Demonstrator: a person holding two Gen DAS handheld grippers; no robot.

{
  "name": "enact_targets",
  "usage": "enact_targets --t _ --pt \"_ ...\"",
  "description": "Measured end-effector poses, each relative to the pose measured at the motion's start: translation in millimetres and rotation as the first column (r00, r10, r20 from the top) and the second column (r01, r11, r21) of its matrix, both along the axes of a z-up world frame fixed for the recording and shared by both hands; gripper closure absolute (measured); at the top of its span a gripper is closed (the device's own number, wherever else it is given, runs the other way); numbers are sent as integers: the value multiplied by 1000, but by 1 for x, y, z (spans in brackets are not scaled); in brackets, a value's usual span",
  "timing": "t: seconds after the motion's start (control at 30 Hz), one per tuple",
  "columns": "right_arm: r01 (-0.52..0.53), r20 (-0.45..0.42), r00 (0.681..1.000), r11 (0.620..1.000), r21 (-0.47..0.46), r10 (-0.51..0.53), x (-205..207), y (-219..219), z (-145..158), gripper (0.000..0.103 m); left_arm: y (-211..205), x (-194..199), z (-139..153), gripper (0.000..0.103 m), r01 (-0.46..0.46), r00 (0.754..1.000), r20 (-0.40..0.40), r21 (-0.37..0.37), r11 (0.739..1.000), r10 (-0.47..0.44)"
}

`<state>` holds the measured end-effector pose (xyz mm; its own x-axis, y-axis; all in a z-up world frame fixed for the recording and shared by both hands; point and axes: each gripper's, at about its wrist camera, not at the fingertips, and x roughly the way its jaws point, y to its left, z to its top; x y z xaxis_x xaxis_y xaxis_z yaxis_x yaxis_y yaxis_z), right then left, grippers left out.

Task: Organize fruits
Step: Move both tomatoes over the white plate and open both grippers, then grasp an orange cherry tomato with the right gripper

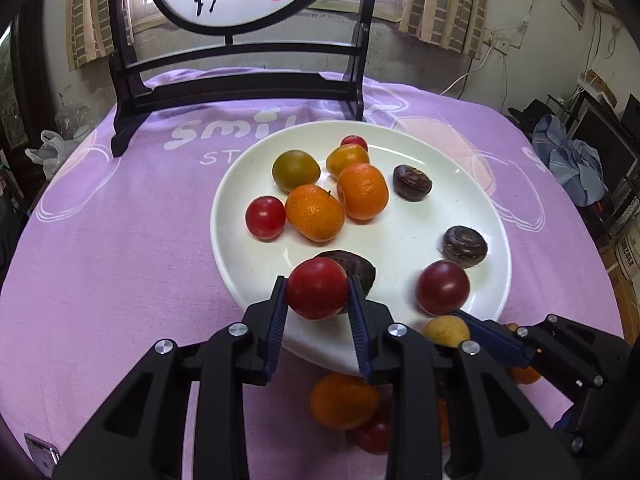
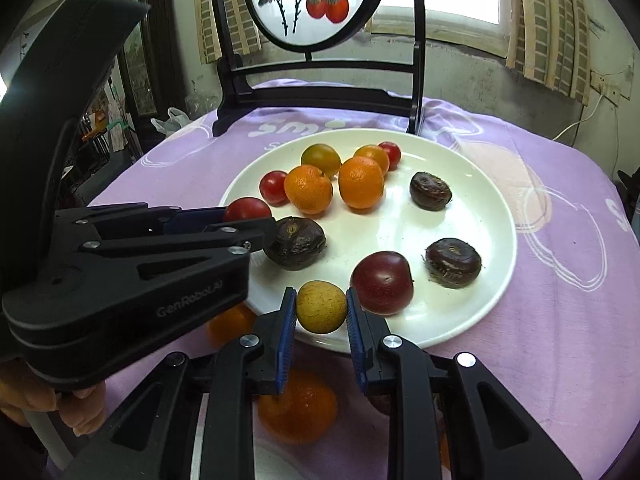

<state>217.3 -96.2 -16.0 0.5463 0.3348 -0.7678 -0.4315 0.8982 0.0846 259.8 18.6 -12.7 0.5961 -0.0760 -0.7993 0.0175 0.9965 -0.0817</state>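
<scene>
A: What's in the L gripper (image 1: 317,294)?

B: I've got a red tomato (image 1: 317,289) pinched between its blue pads (image 1: 278,320), jaws closed to the tomato's width. It sits over the near-left rim of the plate (image 1: 472,184), w/ a dark chestnut (image 1: 356,268) right behind it.

A: And the R gripper (image 2: 321,309)?

B: My R has a small yellow fruit (image 2: 321,307) squeezed between its pads, also narrowed to just that fruit. It's at the plate's near edge, just beside a dark red plum (image 2: 383,282).

A: What's on the plate already?

B: Two oranges (image 1: 315,212) touching near the middle, a red tomato to their left, a green-yellow one (image 1: 295,171) behind, then an orange-yellow one and a small red one at the far side. Two more chestnuts (image 1: 412,182) on the right half, well apart.

A: Anything off the plate?

B: Yes, on the purple cloth (image 1: 120,260) under my grippers: an orange (image 1: 344,400) and a red fruit (image 1: 374,434) beside it, partly hidden by my fingers. More orange shows past the R gripper, can't tell how many.

A: Background?

B: Black stand w/ a round painted panel (image 2: 316,0) at the table's far edge, behind the plate.
</scene>
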Motion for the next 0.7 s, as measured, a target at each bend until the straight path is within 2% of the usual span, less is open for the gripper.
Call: enact_targets --t 0.07,0.1,0.13,0.17,0.3,0.47,0.6,0.7 --pt "17 -2 1000 1000 -2 -17 0 -1 -1 64 2 1 -3 47 -20 1000 -10 -28 999 20" --pt "36 8 999 999 -6 -36 -2 -4 0 48 3 -2 -1 41 -21 1000 2 -51 998 21" --pt "51 21 998 999 3 -51 -6 -8 3 44 2 -6 2 32 -22 1000 15 -55 998 23" --pt "50 23 998 999 13 -51 -8 -11 4 44 -1 -10 5 28 -19 999 30 -47 999 20" --pt "57 27 998 998 25 -58 -23 -28 10 44 -9 -31 16 28 8 998 66 -15 1000 -7" --pt "93 26 995 993 71 -95 -44 -59 18 44 -7 -60 20 19 -12 997 71 -42 999 15" --pt "138 20 990 986 93 -140 -61 -86 19 43 -10 -90 19 18 3 997 80 -49 999 1" --pt "163 4 986 982 99 -164 -75 -99 15 43 -10 -111 16 17 1 998 57 -74 997 3"
